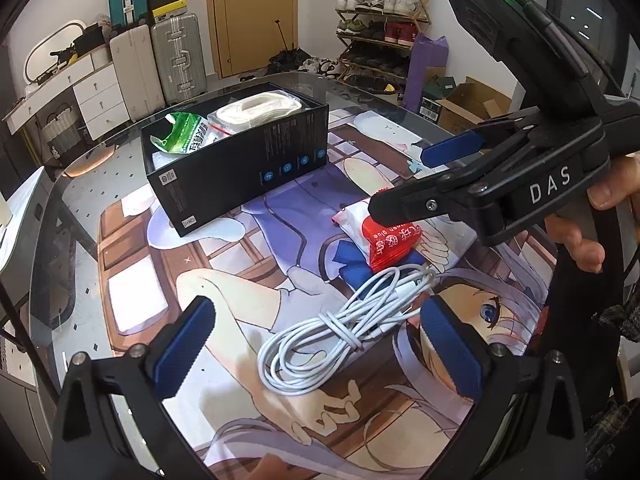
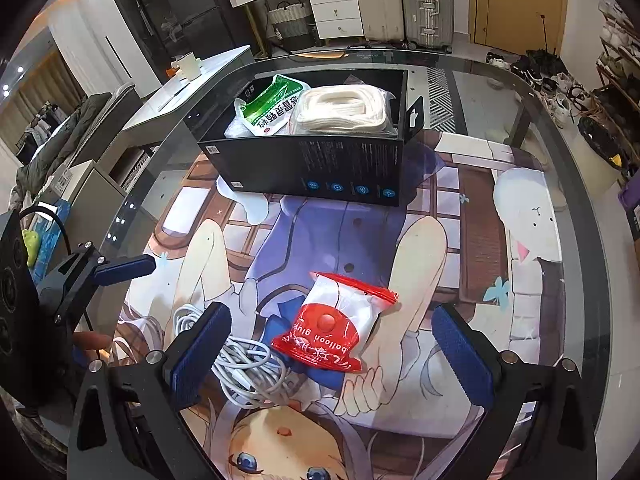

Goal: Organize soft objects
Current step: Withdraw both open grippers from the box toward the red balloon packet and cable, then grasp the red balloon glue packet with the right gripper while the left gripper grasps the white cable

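Note:
A red-and-white packet (image 2: 334,326) lies on the printed mat between my right gripper's (image 2: 332,350) open fingers; it also shows in the left wrist view (image 1: 386,234), partly under that gripper (image 1: 404,182). A coiled white cable (image 1: 340,330) lies between my left gripper's (image 1: 316,348) open fingers and shows in the right wrist view (image 2: 240,364). The black box (image 1: 240,168) (image 2: 320,168) stands further back and holds a green packet (image 1: 186,136) (image 2: 268,110) and a white bagged bundle (image 1: 256,110) (image 2: 344,110). My left gripper (image 2: 120,270) shows at the left edge of the right wrist view.
The glass table (image 1: 100,168) carries an anime-print mat (image 1: 256,280). Suitcases (image 1: 160,60), a drawer unit (image 1: 100,96), a shoe rack (image 1: 380,24) and cardboard boxes (image 1: 468,104) stand on the floor behind. A low white side table (image 2: 192,84) is beyond the table's far left edge.

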{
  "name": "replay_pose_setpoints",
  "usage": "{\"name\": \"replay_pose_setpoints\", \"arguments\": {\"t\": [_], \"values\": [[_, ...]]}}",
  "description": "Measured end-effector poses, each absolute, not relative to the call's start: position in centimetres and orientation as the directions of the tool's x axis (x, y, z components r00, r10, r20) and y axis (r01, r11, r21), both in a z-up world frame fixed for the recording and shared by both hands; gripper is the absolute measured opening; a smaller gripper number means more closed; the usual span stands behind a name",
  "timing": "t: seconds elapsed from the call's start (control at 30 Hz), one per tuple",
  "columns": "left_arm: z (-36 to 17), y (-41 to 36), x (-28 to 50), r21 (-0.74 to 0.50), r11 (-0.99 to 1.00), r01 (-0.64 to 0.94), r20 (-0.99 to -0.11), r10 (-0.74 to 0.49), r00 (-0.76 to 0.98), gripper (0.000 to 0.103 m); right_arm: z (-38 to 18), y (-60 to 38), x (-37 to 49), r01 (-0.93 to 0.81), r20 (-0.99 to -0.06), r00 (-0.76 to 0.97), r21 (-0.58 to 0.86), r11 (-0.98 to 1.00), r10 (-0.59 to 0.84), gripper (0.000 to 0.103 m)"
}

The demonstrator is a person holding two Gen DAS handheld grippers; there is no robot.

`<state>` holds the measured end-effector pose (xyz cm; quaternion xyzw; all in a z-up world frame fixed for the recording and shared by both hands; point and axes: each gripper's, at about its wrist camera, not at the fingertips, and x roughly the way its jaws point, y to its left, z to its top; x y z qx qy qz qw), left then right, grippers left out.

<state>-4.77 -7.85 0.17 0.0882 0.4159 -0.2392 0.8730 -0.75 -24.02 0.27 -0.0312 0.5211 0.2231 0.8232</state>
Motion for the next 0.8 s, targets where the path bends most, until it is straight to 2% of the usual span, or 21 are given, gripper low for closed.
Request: {"name": "replay_pose_setpoints", "arguments": {"t": [0.67,0.8], "values": [[-2.1,-8.5,-4.5,-0.049,0.850,0.524,-0.790,-0.354,0.501,0.099,-3.0,-23.4,0.7,-0.353,-0.908,0.290,0.192,0.916,0.302,0.101],[-2.4,-8.5,-4.6,-0.047,0.848,0.528,-0.794,-0.353,0.495,0.099,-3.7,-22.8,1.0,-0.350,-0.916,0.277,0.186,0.918,0.291,0.096]]}}
